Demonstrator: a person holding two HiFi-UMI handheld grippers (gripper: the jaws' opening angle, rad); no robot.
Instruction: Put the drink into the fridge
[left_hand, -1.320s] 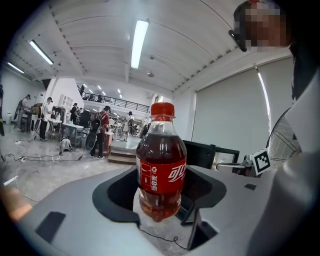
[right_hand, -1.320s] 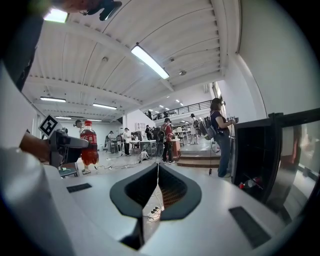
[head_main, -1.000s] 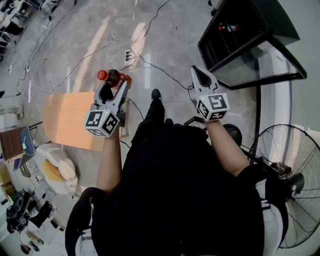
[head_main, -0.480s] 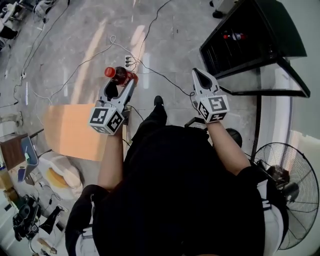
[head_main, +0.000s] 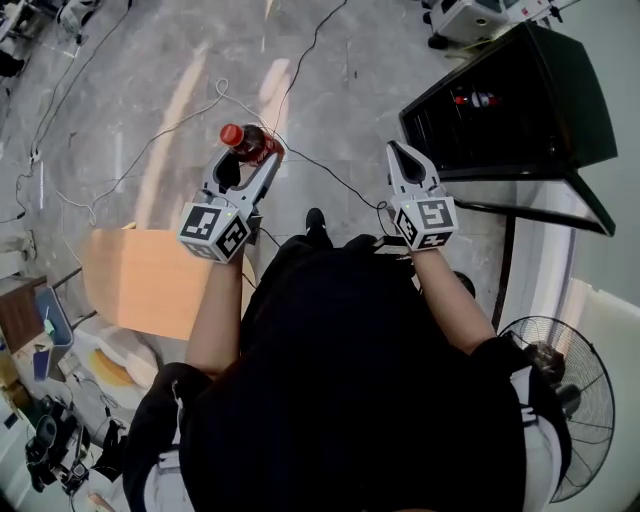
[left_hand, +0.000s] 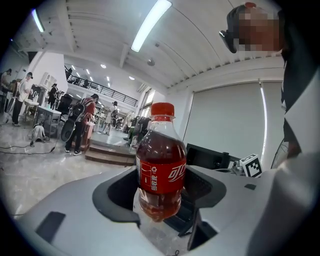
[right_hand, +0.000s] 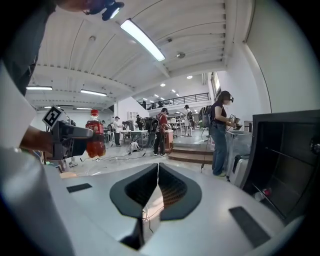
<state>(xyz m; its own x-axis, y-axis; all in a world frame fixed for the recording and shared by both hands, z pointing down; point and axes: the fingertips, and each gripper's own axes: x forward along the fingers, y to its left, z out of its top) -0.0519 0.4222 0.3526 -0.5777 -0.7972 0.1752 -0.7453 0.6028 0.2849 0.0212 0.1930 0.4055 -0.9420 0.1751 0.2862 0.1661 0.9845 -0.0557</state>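
Note:
A cola bottle (head_main: 247, 143) with a red cap and red label is held in my left gripper (head_main: 251, 158), which is shut on its lower body. In the left gripper view the bottle (left_hand: 161, 160) stands upright between the jaws. My right gripper (head_main: 400, 155) is shut with nothing in it, its jaw tips touching (right_hand: 158, 168). The black fridge (head_main: 500, 110) stands open at the upper right, with a bottle (head_main: 478, 99) lying on a shelf inside. From the right gripper view the fridge (right_hand: 285, 160) is at the right and the held bottle (right_hand: 95, 140) at the left.
Cables and a power strip (head_main: 265, 105) run across the grey floor. An orange board (head_main: 150, 280) lies low at the left beside cluttered items. A standing fan (head_main: 560, 400) is at the lower right. People stand in the hall (right_hand: 220, 130).
Both grippers have moved forward and a little right, the bottle going with the left one. The fridge now sits closer to the right gripper in the head view.

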